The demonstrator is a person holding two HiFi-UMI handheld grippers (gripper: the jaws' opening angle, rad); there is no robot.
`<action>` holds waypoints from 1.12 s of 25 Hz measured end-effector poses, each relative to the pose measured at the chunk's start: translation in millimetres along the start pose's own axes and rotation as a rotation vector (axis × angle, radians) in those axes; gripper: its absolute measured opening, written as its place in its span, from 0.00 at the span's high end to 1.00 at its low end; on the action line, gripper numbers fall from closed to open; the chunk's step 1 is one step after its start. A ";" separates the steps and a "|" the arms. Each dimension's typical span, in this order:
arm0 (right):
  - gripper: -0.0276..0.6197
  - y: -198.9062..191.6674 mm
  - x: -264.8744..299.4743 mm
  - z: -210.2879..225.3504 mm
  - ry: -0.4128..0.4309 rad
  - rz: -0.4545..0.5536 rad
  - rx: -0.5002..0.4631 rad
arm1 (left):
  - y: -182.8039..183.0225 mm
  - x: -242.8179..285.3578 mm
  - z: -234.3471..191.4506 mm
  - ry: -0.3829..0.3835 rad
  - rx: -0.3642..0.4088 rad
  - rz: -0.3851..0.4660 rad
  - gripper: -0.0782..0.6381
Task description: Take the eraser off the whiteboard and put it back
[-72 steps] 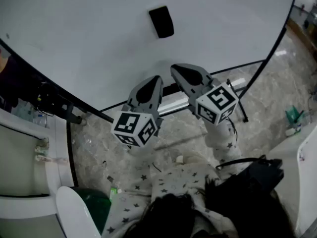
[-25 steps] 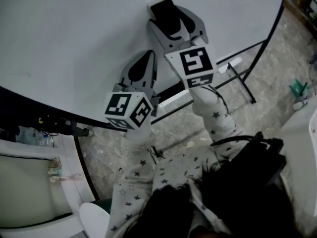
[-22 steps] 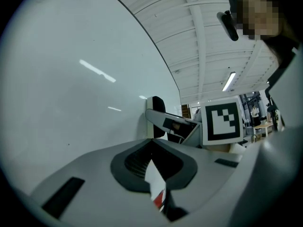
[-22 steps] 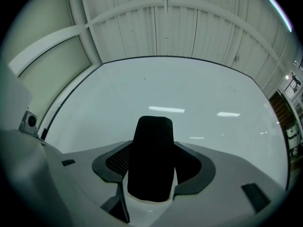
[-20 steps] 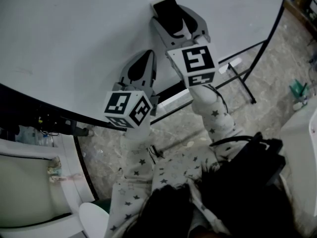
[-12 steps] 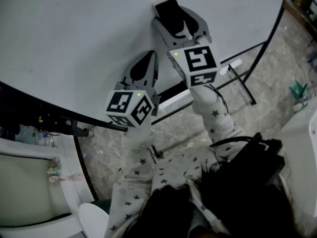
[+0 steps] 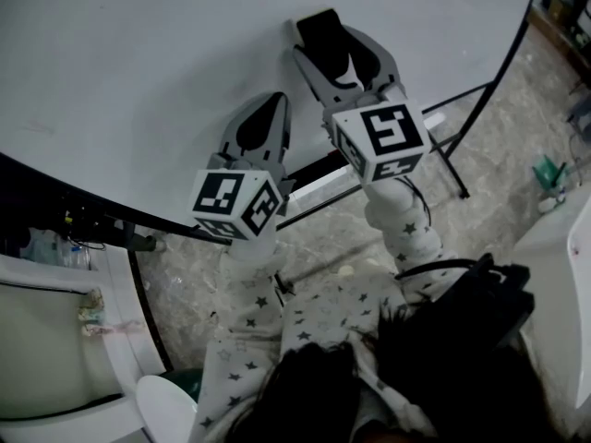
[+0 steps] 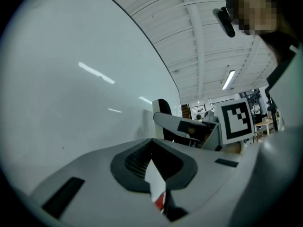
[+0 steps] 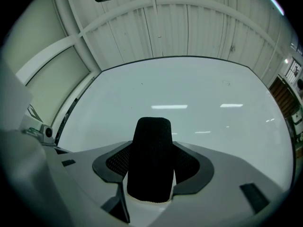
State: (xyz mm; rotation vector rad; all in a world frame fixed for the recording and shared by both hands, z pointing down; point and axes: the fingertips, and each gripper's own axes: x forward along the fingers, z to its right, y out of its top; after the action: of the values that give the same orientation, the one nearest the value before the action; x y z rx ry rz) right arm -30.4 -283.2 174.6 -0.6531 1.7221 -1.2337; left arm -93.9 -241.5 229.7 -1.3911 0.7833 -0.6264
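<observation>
Nearest the head camera, star-printed sleeves [image 7: 406,233] led up to both claws. Just beyond, the left gripper [image 7: 271,101] was clenched on nothing, close to the whiteboard [image 7: 138,63]. Farther up, the right gripper [image 7: 325,28] grasped the black eraser [image 9: 150,157] by its sides, right at the board; whether they touched could not be told.

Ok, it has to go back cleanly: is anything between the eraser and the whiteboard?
Nothing visible. The eraser sits in the right tongs, facing bare whiteboard; the shut left tongs are off to one side.
</observation>
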 end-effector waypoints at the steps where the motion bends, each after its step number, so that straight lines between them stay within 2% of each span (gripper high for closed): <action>1: 0.56 -1.2 0.9 -2.1 0.008 -0.006 0.006 | 0.2 0.5 -1.8 -0.003 -0.003 0.001 0.89; 12: 0.56 -15.1 3.2 -16.8 0.105 -0.067 0.069 | -0.3 4.4 -13.2 -0.001 -0.076 0.028 0.89; 19: 0.56 -26.5 7.8 -26.1 0.163 -0.099 0.122 | -3.0 2.7 -24.9 0.016 -0.101 0.018 0.89; 28: 0.56 -28.1 6.7 -30.6 0.188 -0.108 0.158 | -8.2 -1.3 -26.3 0.030 -0.127 -0.002 0.89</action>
State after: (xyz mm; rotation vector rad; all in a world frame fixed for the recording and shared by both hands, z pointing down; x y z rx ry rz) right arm -62.7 -284.9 201.6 -0.5560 1.7374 -1.5315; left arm -115.0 -257.4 237.7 -1.5011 0.8584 -0.6086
